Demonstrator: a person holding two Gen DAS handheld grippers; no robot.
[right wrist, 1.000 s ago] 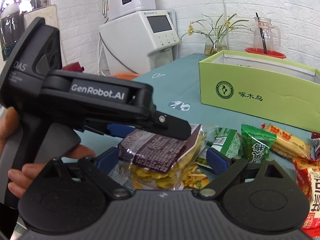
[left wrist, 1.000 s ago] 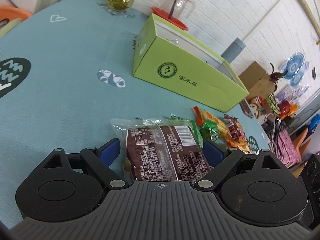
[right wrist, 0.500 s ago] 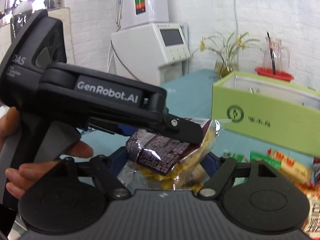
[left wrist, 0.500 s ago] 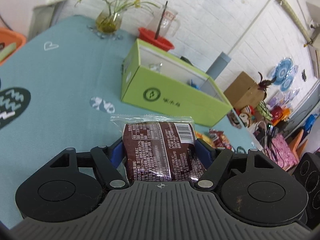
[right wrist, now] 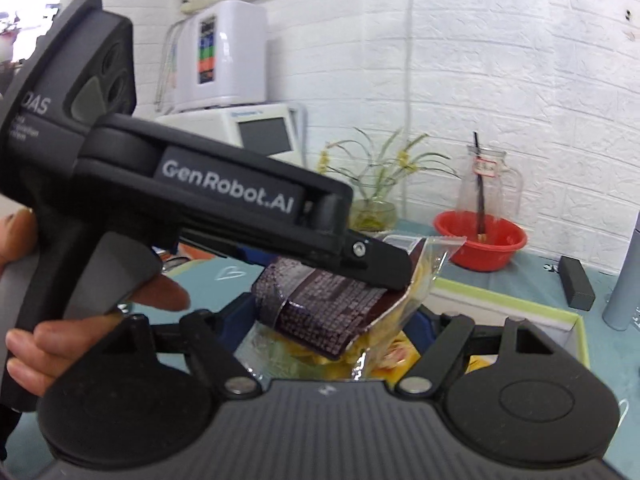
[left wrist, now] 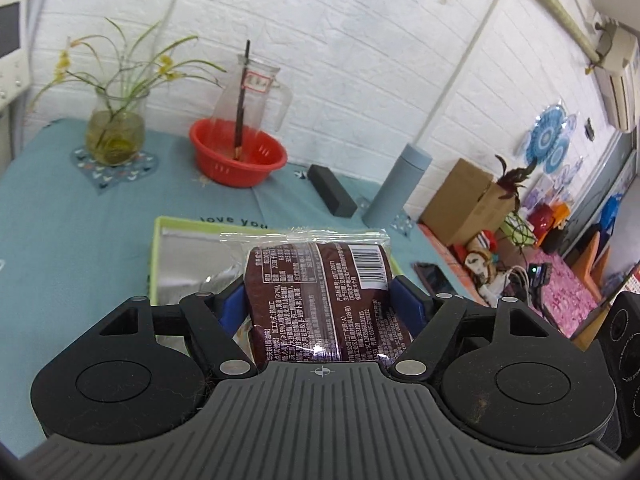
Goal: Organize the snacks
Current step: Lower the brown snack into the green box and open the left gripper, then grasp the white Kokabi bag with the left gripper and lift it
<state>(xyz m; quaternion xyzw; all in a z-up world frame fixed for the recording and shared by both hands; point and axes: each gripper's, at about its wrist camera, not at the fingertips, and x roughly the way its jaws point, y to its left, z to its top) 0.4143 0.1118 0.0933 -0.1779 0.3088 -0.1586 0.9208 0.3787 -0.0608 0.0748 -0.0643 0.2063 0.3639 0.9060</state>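
My left gripper (left wrist: 318, 300) is shut on a dark brown snack packet (left wrist: 320, 292) with a clear sealed end and a barcode. It holds the packet above the open green box (left wrist: 157, 256), whose silver lining shows below. In the right wrist view the left gripper (right wrist: 372, 268) crosses from the left, held by a hand, with the brown packet (right wrist: 320, 312) in it. My right gripper (right wrist: 330, 344) is shut on a yellow snack packet (right wrist: 384, 344) just under the brown one, over the green box (right wrist: 500, 294).
On the teal tablecloth (left wrist: 60, 216) stand a glass vase with a plant (left wrist: 116, 132), a red bowl (left wrist: 238, 156) holding a glass jug, a black case (left wrist: 332, 190) and a grey-blue flask (left wrist: 396, 184). A water dispenser (right wrist: 224, 60) stands at the back left.
Both grippers have risen and moved forward with their packets, from the table beside the snack pile to above the open green box.
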